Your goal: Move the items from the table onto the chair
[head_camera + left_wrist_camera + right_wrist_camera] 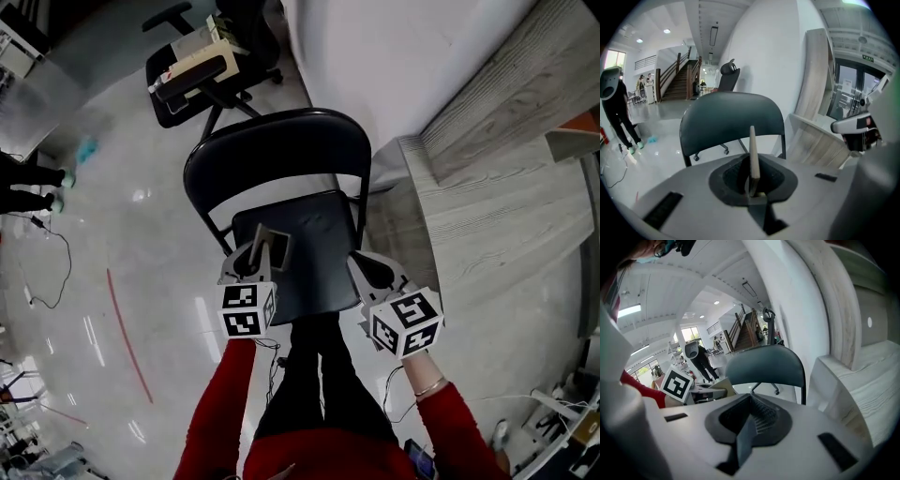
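While you face black folding chair [281, 155], wood-grain table [497, 178] stands just right of chair in head view. Your left gripper [255, 255] hovers over chair seat's front left. Its jaws are narrow, clamped on thin tan board [275, 246]. Board upright above seat, edge-on to gripper's camera. Your right gripper [371, 272] at seat's front right edge, jaws together, nothing between.
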A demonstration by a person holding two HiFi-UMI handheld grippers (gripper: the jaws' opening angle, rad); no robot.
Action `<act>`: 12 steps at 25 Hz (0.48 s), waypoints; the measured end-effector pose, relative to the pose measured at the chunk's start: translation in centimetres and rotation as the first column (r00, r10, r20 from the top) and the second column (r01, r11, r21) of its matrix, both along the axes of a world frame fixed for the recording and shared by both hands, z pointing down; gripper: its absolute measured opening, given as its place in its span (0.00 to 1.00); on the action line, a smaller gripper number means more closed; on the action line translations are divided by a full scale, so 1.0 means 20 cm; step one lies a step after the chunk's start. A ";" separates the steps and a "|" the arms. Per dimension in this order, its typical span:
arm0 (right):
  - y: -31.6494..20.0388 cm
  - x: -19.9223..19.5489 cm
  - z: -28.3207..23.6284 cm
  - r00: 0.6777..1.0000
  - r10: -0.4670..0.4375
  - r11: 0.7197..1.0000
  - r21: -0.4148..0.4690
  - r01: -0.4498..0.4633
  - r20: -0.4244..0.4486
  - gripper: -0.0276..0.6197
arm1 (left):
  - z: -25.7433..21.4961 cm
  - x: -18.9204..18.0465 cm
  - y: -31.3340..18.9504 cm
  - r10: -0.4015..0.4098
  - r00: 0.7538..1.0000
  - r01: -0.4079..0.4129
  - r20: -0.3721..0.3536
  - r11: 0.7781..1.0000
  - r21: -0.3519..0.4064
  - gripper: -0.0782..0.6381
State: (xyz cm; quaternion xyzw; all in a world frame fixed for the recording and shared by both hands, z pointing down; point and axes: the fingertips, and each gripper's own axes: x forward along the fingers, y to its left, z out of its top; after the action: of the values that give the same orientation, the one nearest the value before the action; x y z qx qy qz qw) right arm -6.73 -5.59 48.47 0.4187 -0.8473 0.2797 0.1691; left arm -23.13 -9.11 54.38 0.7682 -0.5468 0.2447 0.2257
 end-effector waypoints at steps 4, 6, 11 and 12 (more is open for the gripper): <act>-0.05 0.04 0.18 0.999 0.041 0.998 -0.045 -0.040 0.023 0.06 | 0.18 0.06 -0.07 0.033 0.999 -0.033 0.014 0.999 -0.006 0.16; -0.07 0.06 0.27 0.998 0.058 0.996 -0.067 -0.057 0.028 0.06 | 0.28 0.11 -0.11 0.045 0.999 -0.045 0.023 0.999 -0.007 0.16; -0.07 0.05 0.45 0.997 0.067 0.991 -0.114 -0.063 0.036 0.06 | 0.51 0.16 -0.13 0.041 0.999 -0.040 0.036 0.999 -0.027 0.16; -0.07 0.05 0.48 0.997 0.067 0.991 -0.121 -0.061 0.041 0.06 | 0.56 0.17 -0.13 0.043 0.998 -0.042 0.044 0.999 -0.030 0.16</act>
State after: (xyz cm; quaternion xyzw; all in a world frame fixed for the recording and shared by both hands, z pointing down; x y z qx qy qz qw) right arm -5.76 -6.92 58.06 0.4284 -0.8187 0.3446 0.1657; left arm -19.70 -11.62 65.52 0.7707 -0.5318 0.2743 0.2191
